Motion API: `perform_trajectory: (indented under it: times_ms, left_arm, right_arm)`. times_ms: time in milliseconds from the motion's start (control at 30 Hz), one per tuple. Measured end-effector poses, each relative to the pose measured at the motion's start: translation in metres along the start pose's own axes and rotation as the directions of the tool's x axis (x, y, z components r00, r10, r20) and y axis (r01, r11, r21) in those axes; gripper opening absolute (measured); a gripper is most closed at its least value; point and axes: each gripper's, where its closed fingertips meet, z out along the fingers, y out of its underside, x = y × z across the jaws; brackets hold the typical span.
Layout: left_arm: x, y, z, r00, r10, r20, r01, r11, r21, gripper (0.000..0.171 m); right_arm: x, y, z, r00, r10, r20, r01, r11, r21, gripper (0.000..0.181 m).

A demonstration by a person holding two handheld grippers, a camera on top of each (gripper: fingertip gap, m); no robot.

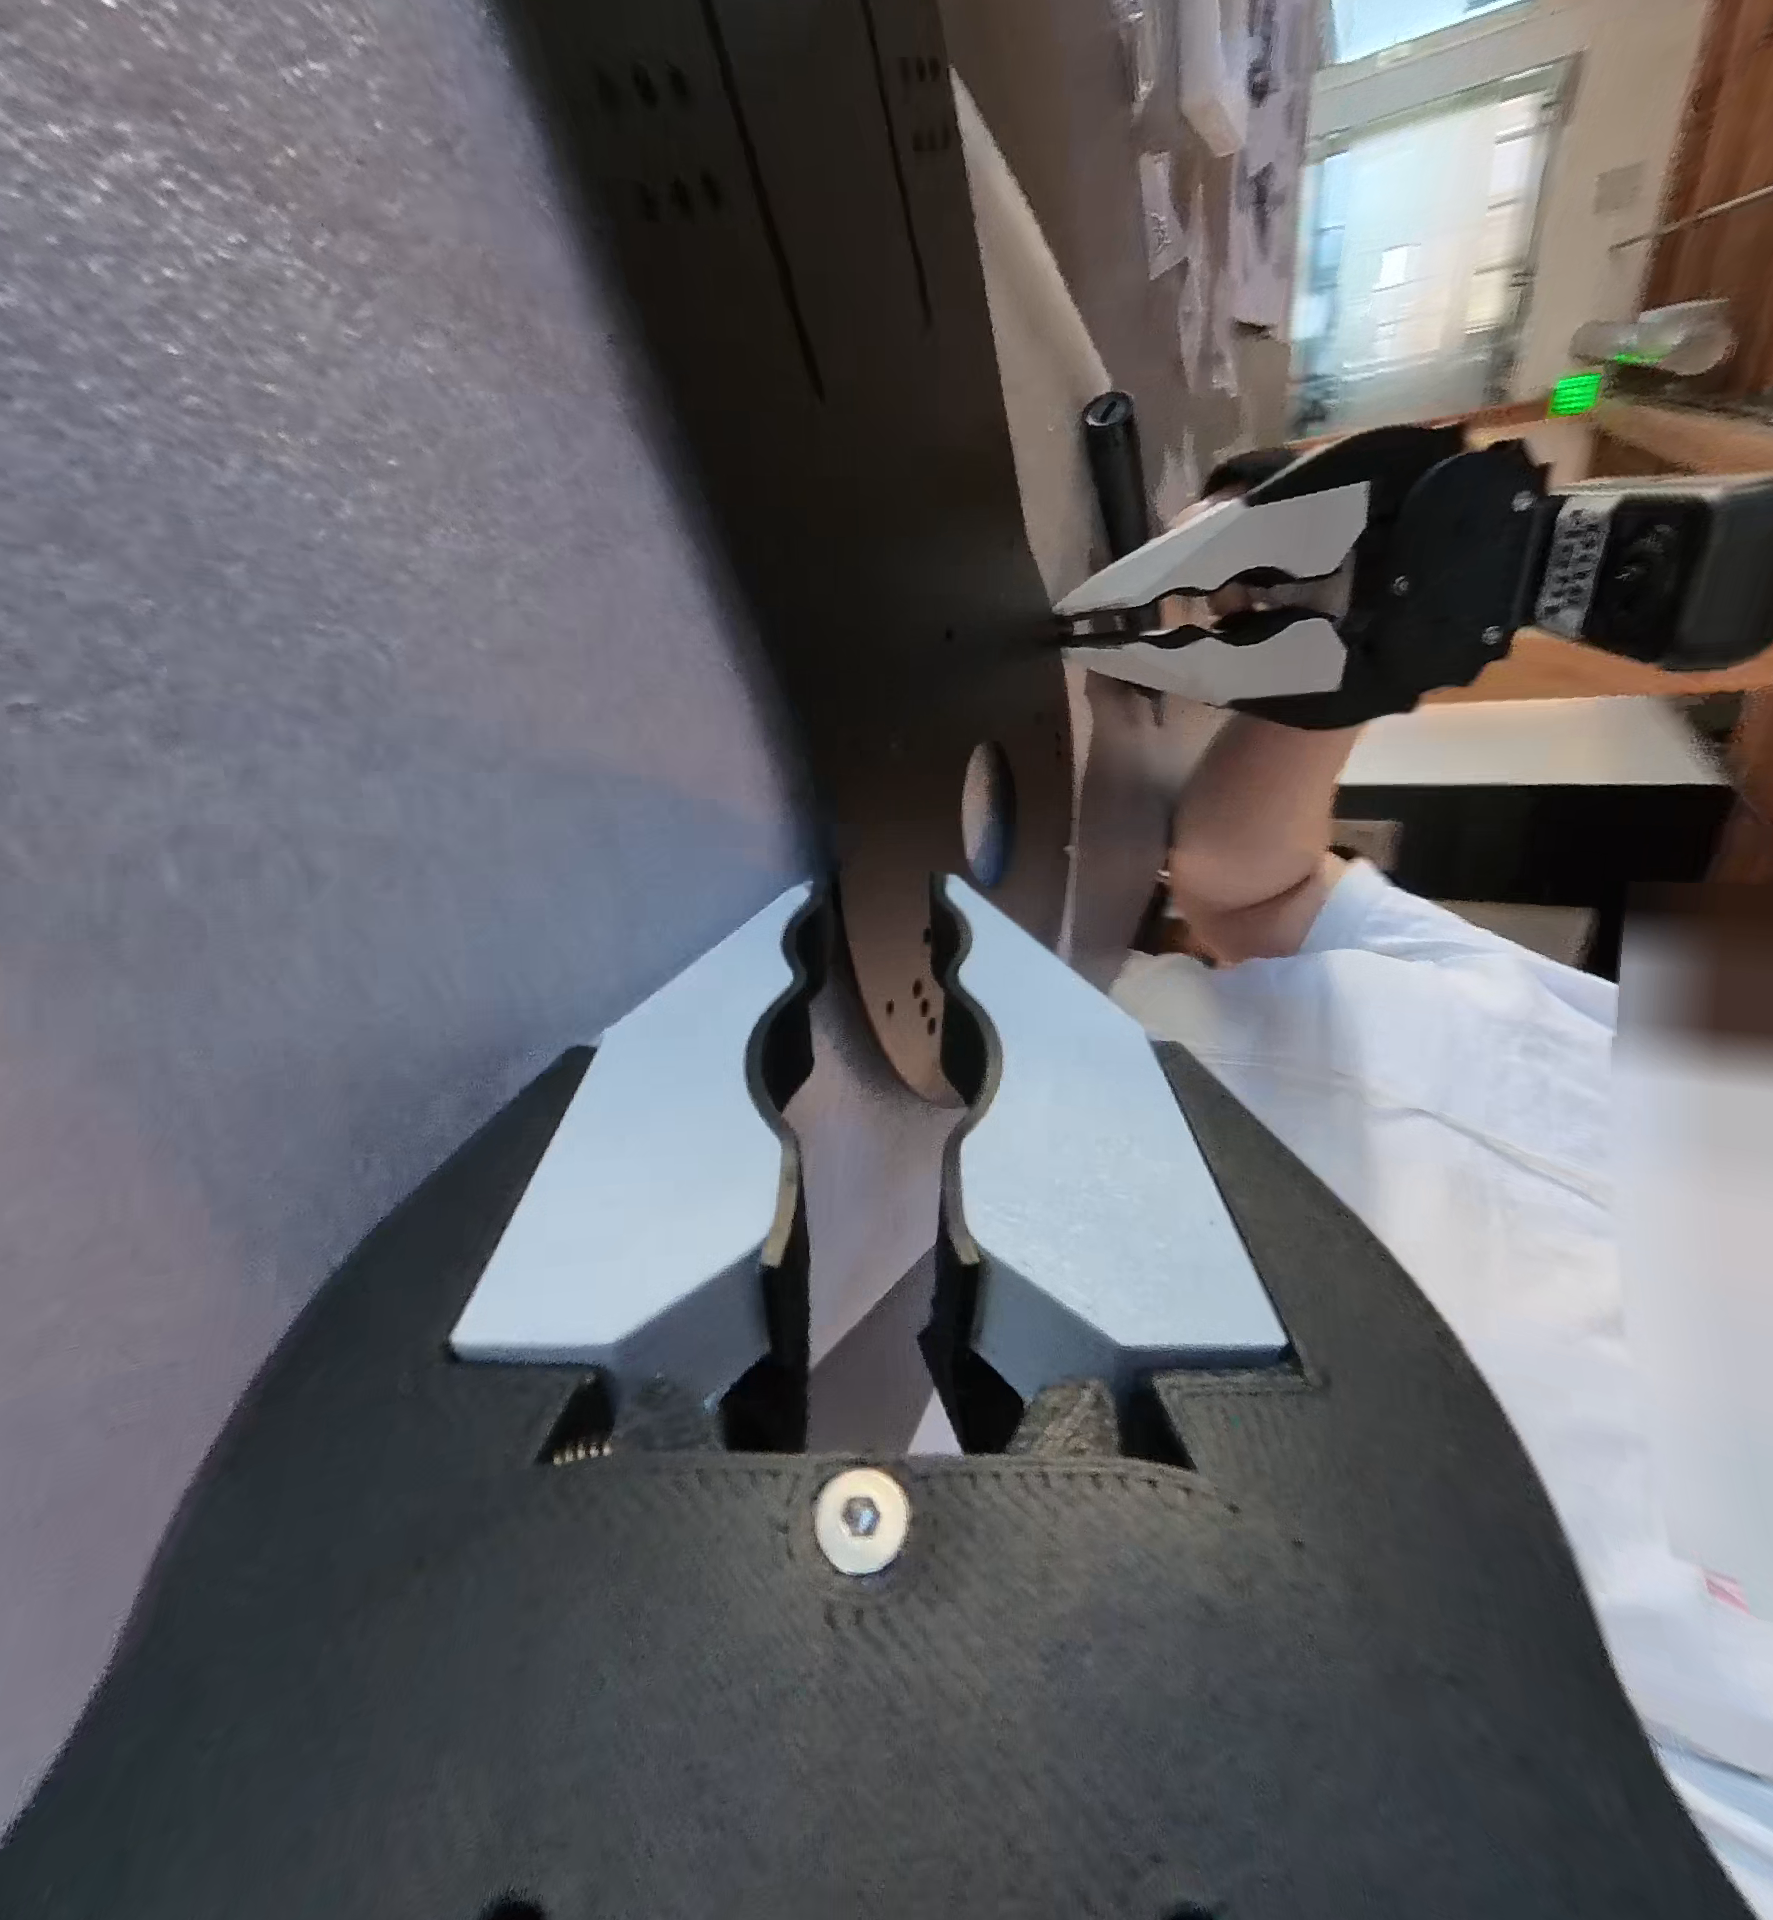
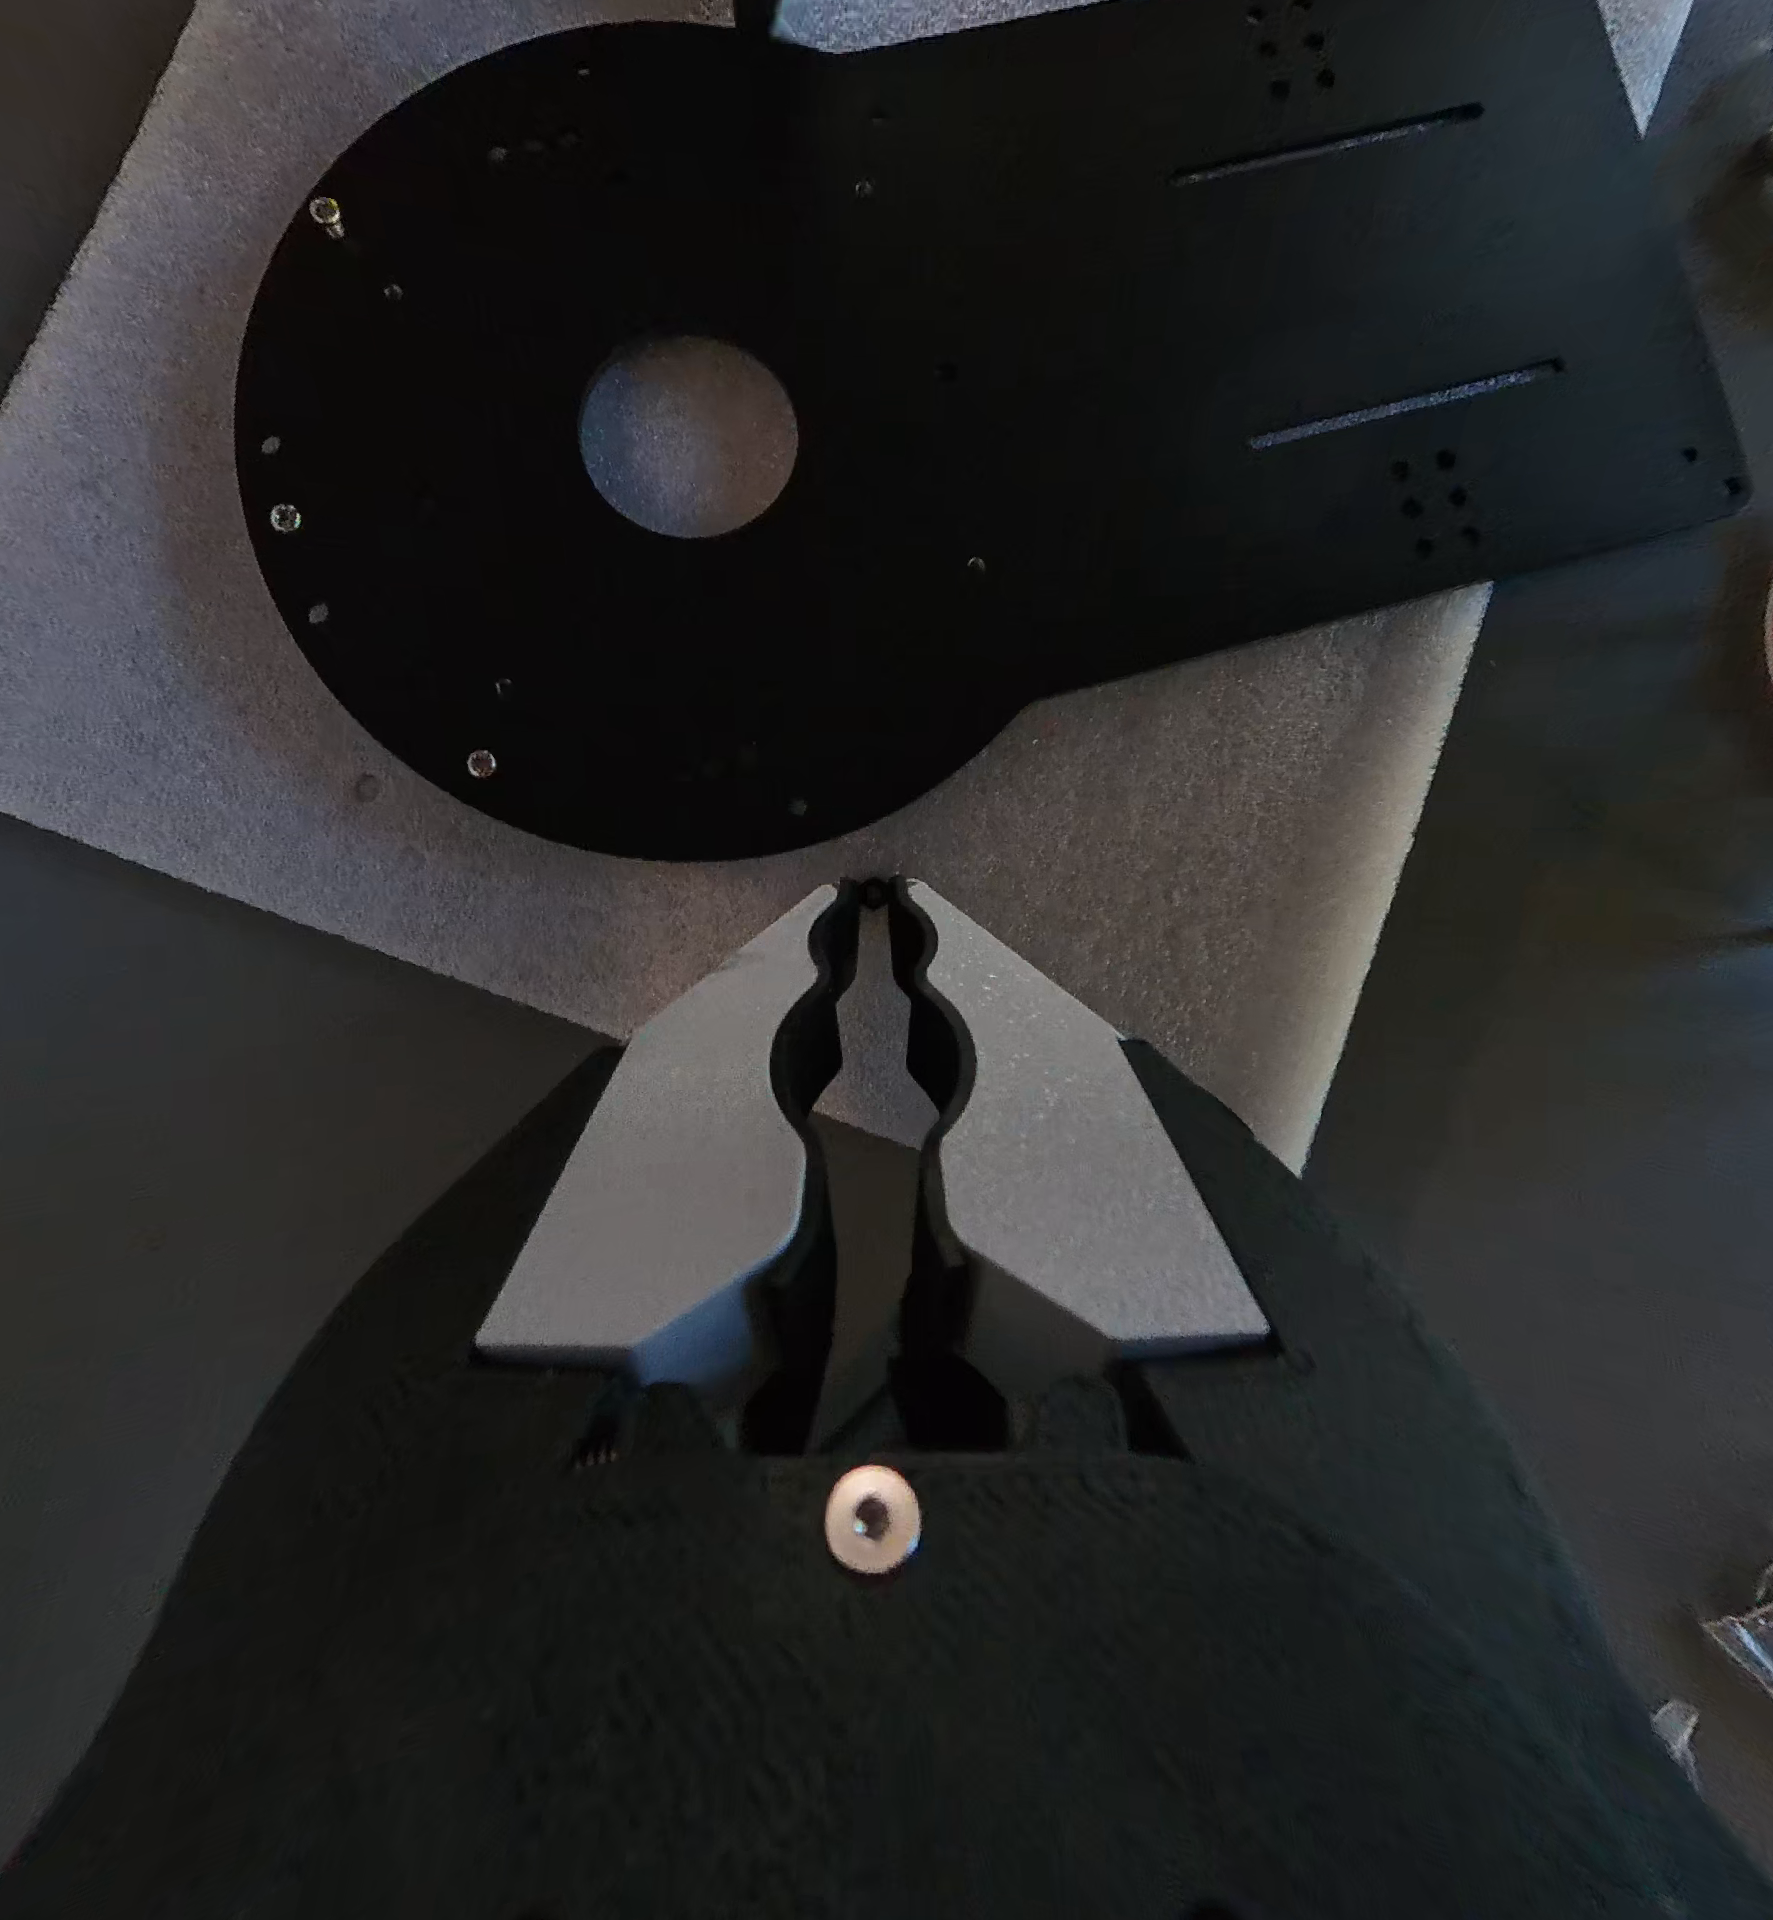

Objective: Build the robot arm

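My left gripper (image 1: 877,914) fingers clamp the plate (image 2: 861,416) edge above the foam (image 2: 1121,883), right gripper (image 2: 871,888) pinching a tiny screw (image 2: 874,891) beside its rim; plate looks stiff, thin, best edge-held.

- The left gripper (image 1: 877,914) is clamping the rounded edge of a black perforated plate (image 1: 840,436), its jaws narrowed on that thin edge.
- A grey foam sheet (image 1: 269,540) is lying against the plate's left side.
- The right gripper (image 1: 1069,623) is touching the plate's right face with its tips nearly closed; anything between them is too small to make out.
- A black cylinder (image 1: 1116,468) is standing out just above that gripper, beside the plate.
- White cloth (image 1: 1381,1039) is spreading below and right of the plate.
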Motion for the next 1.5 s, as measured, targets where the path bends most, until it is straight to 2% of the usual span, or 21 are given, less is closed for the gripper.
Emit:
perform_trajectory:
  times_ms: [100, 167, 200, 267, 333, 367, 433, 567, 700, 1033, 1300, 1500]
  left_arm:
    - [0.008, -0.005, -0.015, 0.979, 0.134, 0.153, -0.151, 0.983, 0.102, 0.017]
    - [0.031, -0.004, -0.013, 0.913, 0.291, 0.285, -0.341, 0.928, 0.148, 0.028]
    - [0.051, 0.003, 0.0, 0.872, 0.38, 0.309, -0.437, 0.888, 0.14, 0.032]
    - [0.079, 0.024, 0.042, 0.805, 0.49, 0.334, -0.537, 0.841, 0.061, 0.046]
    - [0.077, 0.033, 0.074, 0.726, 0.524, 0.445, -0.567, 0.823, -0.045, 0.073]
    - [0.075, 0.033, 0.085, 0.698, 0.531, 0.481, -0.575, 0.816, -0.066, 0.078]
    - [0.07, 0.035, 0.101, 0.684, 0.519, 0.512, -0.554, 0.827, -0.099, 0.089]
    - [0.05, 0.047, 0.104, 0.562, 0.562, 0.607, -0.536, 0.806, -0.251, 0.08]
    - [0.04, 0.051, 0.103, 0.42, 0.644, 0.64, -0.552, 0.741, -0.384, 0.076]
    - [0.04, 0.049, 0.102, 0.434, 0.639, 0.635, -0.518, 0.754, -0.405, 0.064]
    - [0.041, 0.05, 0.101, 0.436, 0.643, 0.629, -0.511, 0.753, -0.416, 0.063]
    - [0.041, 0.051, 0.099, 0.431, 0.652, 0.624, -0.505, 0.747, -0.432, 0.062]
  right_arm:
    - [0.0, 0.0, 0.0, 1.0, 0.005, 0.003, -0.005, 1.0, 0.01, 0.005]
    - [0.0, 0.0, 0.0, 1.0, 0.006, 0.004, -0.006, 1.0, 0.02, 0.005]
    - [0.0, 0.0, 0.0, 1.0, 0.007, 0.006, -0.007, 1.0, 0.025, 0.005]
    - [0.0, 0.0, 0.0, 1.0, 0.009, 0.015, -0.009, 0.999, 0.032, 0.005]
    - [0.0, 0.0, 0.0, 1.0, 0.008, 0.023, -0.009, 0.999, 0.039, 0.005]
    - [0.0, 0.0, 0.0, 1.0, 0.009, 0.026, -0.01, 0.999, 0.041, 0.005]
    - [0.0, 0.0, 0.0, 1.0, 0.005, 0.02, -0.006, 0.999, 0.044, 0.005]
    - [0.0, 0.0, 0.0, 1.0, -0.004, 0.011, 0.003, 0.999, 0.052, 0.005]
    - [0.0, 0.0, 0.0, 1.0, 0.005, 0.022, -0.007, 0.998, 0.06, 0.005]
    - [0.0, -0.001, -0.001, 1.0, -0.005, 0.004, 0.005, 0.997, 0.078, 0.005]
    - [-0.001, -0.002, -0.002, 0.998, -0.057, -0.027, 0.059, 0.995, 0.082, 0.005]
    - [-0.008, -0.005, -0.007, 0.998, -0.065, 0.008, 0.064, 0.992, 0.111, 0.004]
